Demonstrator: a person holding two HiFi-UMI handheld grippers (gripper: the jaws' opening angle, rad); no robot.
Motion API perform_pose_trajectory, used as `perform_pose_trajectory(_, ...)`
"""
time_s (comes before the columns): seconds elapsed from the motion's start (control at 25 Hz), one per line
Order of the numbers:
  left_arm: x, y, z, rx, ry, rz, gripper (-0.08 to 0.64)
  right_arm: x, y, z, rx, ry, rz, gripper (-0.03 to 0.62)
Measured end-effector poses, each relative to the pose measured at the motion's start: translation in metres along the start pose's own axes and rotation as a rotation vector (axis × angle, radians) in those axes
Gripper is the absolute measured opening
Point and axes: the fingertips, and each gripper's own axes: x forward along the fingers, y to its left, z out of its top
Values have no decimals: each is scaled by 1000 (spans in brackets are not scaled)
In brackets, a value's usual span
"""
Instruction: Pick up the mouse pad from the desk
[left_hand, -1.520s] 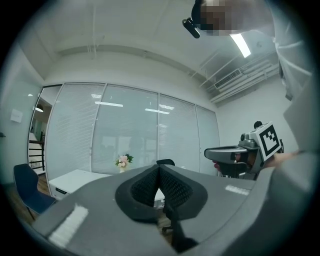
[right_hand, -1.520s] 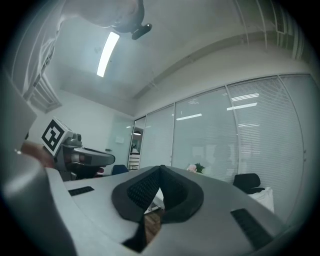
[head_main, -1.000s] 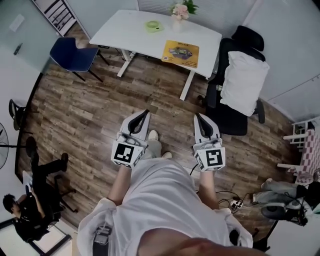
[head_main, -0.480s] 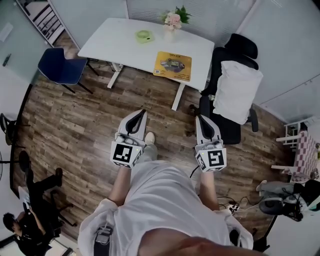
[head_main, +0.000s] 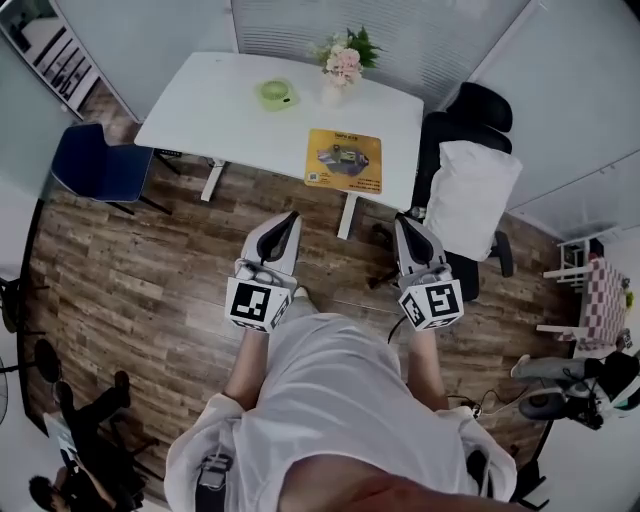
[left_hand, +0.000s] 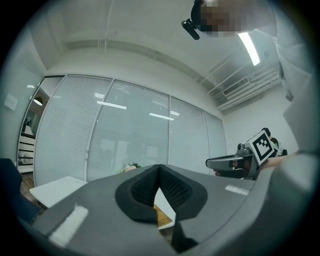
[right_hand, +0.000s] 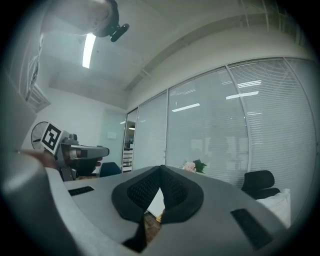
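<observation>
Left gripper (head_main: 291, 216) and right gripper (head_main: 403, 219) are held side by side, each with jaws pressed together on nothing. The mouse pad (head_main: 344, 160) is seen ahead of the 2 tips, well apart from them, laid flat at the desk's (head_main: 220, 110) near edge.
</observation>
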Motion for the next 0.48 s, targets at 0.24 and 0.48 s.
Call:
perform_pose_trajectory(0.24, 29, 45, 3, 3, -3, -4, -3, 56, -13, -8, 27, 38, -1, 2)
perform_pose_trajectory(0.48, 47, 89, -9, -17, 13, 55, -3, 99, -34, -12, 13, 52, -27, 2)
